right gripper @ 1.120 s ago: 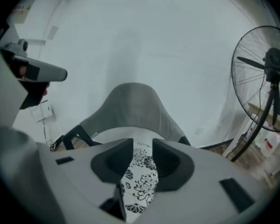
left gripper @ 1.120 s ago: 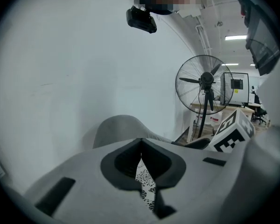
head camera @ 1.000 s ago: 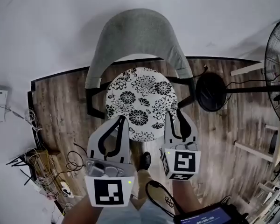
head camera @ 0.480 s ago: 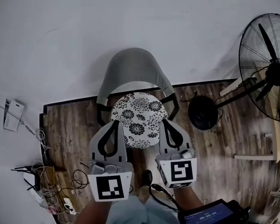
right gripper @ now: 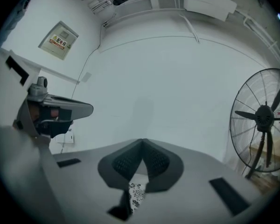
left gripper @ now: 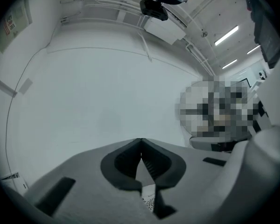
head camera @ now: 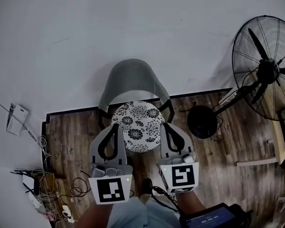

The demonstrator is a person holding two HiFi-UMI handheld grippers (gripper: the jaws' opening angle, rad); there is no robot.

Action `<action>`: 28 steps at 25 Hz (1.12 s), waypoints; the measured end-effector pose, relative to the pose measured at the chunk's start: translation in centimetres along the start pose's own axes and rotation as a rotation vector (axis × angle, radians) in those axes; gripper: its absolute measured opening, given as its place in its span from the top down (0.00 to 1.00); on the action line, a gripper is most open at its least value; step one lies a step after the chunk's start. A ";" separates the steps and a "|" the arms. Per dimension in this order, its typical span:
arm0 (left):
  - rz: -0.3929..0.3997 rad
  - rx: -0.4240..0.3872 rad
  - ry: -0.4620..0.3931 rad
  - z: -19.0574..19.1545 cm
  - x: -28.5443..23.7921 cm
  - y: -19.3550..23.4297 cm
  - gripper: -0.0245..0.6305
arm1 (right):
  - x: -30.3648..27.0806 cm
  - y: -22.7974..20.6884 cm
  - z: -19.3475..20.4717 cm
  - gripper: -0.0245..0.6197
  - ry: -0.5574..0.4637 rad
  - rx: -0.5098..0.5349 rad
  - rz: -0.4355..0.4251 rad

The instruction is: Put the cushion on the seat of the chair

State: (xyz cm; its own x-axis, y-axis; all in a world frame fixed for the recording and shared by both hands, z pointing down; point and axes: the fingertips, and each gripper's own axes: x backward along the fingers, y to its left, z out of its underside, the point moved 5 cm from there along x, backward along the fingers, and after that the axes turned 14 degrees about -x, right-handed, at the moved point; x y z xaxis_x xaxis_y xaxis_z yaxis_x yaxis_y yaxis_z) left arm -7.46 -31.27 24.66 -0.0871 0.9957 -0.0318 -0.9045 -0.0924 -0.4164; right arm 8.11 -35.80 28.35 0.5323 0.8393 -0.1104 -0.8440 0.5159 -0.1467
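Note:
The round white cushion with black flowers [head camera: 137, 125] lies flat on the seat of the grey chair [head camera: 132, 82], which stands against the wall. My left gripper [head camera: 115, 127] hangs high over the cushion's left edge and my right gripper [head camera: 167, 126] over its right edge, both well above it. In the left gripper view the left gripper [left gripper: 140, 141] points level at the wall with its tips together and nothing between them. The right gripper [right gripper: 142, 143] is likewise shut and empty. A scrap of the cushion [right gripper: 136, 194] shows far below its jaws.
A large standing fan [head camera: 268, 70] is at the right, its round base [head camera: 203, 121] on the wood floor beside the chair. Loose cables [head camera: 42, 189] and a power strip lie at the lower left. My shoe [head camera: 146, 184] is just before the chair.
Both grippers rose up and back from the cushion, which stayed on the seat. The chair looks smaller and more of the wall and fan shows. The right jaws closed.

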 end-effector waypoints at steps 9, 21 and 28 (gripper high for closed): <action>-0.012 -0.013 -0.036 -1.9 0.8 -0.4 0.95 | 1.6 -0.2 -1.4 0.95 -0.027 0.018 0.003; -0.002 -0.021 -0.041 -2.1 0.7 -0.6 0.95 | 1.6 -0.4 -0.9 0.95 -0.022 0.008 0.013; 0.005 -0.024 -0.035 -1.5 0.0 -0.3 0.95 | 0.8 -0.4 -0.7 0.95 -0.023 0.007 0.019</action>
